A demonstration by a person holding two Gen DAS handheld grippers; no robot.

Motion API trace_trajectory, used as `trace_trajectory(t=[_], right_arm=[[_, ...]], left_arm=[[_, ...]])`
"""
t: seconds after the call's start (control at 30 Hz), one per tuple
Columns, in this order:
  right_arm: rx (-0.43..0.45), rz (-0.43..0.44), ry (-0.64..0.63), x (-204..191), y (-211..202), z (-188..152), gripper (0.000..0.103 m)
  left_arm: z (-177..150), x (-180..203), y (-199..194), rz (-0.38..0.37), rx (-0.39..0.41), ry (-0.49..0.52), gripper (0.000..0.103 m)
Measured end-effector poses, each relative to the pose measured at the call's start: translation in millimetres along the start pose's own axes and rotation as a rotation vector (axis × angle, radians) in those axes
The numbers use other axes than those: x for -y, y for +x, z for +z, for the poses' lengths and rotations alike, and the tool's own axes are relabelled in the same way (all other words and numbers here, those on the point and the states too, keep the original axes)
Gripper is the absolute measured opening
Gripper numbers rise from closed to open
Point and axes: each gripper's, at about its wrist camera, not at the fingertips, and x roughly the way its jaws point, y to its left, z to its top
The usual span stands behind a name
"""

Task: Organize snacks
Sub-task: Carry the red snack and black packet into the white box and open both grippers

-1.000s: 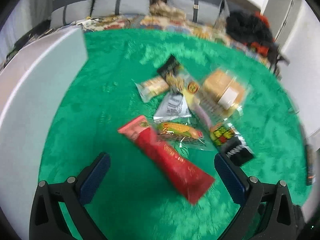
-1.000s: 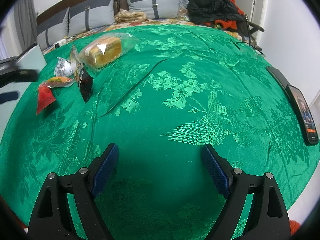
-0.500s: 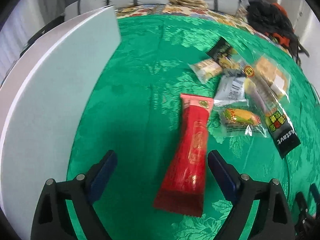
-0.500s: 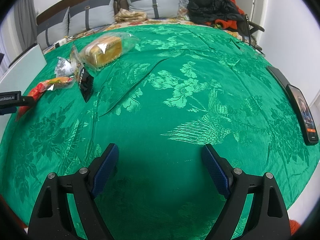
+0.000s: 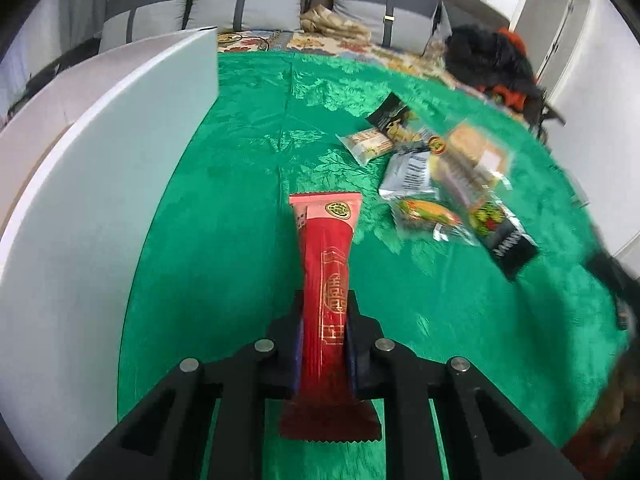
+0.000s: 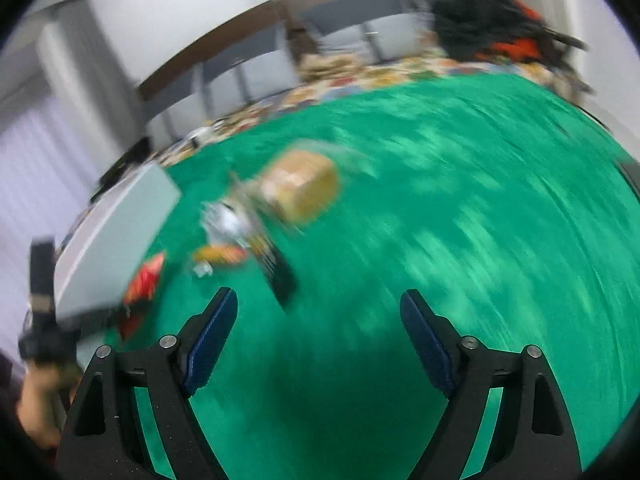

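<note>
Your left claw (image 5: 324, 336) is a matte black frame with triangular cut-outs, round silver pins at its pivots and dark blue ribbed pads. Your right claw (image 6: 318, 340) is built alike: black angular arms, silver pins, blue ridged pads (image 6: 210, 340).

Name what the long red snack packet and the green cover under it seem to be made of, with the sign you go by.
Red snack packet: likely glossy plastic film, going by its sheen, printed gold pattern and zigzag-cut sealed ends. The left claw is shut on it.
Green cover: seemingly woven satin-like fabric, going by its soft shine, woven-in leaf pattern and creases.
</note>
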Motion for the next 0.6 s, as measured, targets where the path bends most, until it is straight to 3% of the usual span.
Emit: trace_trajectory(t=[0.07,0.13,0.2,0.27,0.33,0.37,0.4,0.6], right_arm=[[-0.092,0.054,-0.044,-12.1,33.6,28.6,0.084],[-0.204,0.074,-0.084,-27.8,75.0,51.3,0.069],[-0.299,0.072,-0.113,-38.5,104.5,58.7,0.033],[-0.392,0.038,-0.117,-44.9,131.4,61.3,0.032],[-0.413,0.03,-0.125,-46.8,138.3,59.3,0.026],[-0.408,0.029,-0.136,-48.3,135.4,59.0,0.014],[-0.408,0.044,-0.138,-49.7,130.0,57.8,0.012],[-0.304,0.159,-0.002,-41.1,62.5,61.7,0.009]], left_arm=[[-9.3,-2.2,-13.1,-0.034,0.013,-0.013,0.016],[-14.5,-1.6,-23.4,-0.054,0.027,-0.016,0.016],[-21.0,-2.8,-33.7,-0.08,0.037,-0.031,0.016],[-23.7,-3.0,-41.6,-0.112,0.044,-0.046,0.016],[-24.8,-2.5,-50.3,-0.134,0.054,-0.046,0.016],[-25.1,-2.6,-56.3,-0.148,0.064,-0.046,0.015],[-24.5,-2.8,-63.3,-0.165,0.076,-0.052,0.015],[-9.6,-10.6,-114.2,-0.27,0.184,-0.117,0.016]])
